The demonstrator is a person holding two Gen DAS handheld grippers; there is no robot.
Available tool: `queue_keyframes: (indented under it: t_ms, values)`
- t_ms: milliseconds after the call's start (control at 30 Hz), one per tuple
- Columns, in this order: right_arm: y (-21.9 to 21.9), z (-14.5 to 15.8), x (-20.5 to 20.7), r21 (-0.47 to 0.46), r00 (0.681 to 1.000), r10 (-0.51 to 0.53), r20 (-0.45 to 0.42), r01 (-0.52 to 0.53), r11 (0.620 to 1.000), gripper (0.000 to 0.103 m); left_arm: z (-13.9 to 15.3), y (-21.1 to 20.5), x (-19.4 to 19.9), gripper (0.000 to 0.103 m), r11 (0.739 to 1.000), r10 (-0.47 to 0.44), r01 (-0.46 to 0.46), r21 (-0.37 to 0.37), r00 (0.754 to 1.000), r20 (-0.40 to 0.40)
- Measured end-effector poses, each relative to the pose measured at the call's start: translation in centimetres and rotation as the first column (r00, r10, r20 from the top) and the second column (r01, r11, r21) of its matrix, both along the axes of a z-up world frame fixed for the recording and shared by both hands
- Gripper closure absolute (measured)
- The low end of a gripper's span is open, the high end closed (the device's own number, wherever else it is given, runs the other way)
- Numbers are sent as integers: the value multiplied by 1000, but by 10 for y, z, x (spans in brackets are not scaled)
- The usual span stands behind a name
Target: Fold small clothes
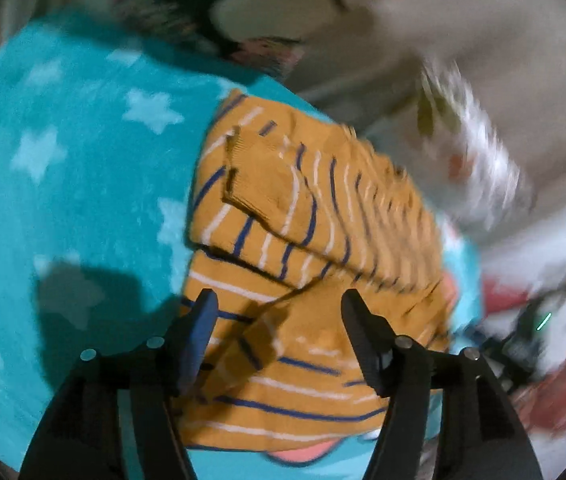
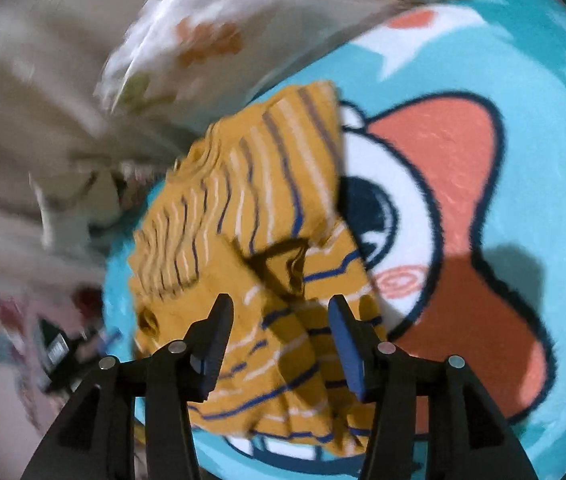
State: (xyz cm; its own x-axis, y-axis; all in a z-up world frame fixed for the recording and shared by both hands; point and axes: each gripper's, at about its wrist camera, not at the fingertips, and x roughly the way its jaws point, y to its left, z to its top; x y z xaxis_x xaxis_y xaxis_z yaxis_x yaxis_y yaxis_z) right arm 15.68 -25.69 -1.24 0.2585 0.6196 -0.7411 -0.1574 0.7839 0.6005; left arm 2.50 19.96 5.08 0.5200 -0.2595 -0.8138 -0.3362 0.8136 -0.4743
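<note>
**Fold laid down, both tongs let go**

The mustard striped garment (image 1: 307, 240) lies on the teal star blanket (image 1: 63, 152), one part doubled over the rest. The left gripper (image 1: 279, 312) and right gripper (image 2: 279, 320) hang above its near edge with jaws parted and nothing pinched. A fold looks just released. Blur hides the far edge, so the layers may not be square. Next comes a fresh pinch on an open edge, then a second fold.
</note>
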Motion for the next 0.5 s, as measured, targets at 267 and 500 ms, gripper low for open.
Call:
queue_keyframes:
  t_ms: [267,500]
  values:
    - [66,5,6,-265,971,210,113,-175,948,34,-19,-64,13,35,934,-310,310,175,950,-29]
    - [86,-19,14,-310,971,230,60,-201,929,94,-34,-70,20,94,926,-269,296,232,953,-141]
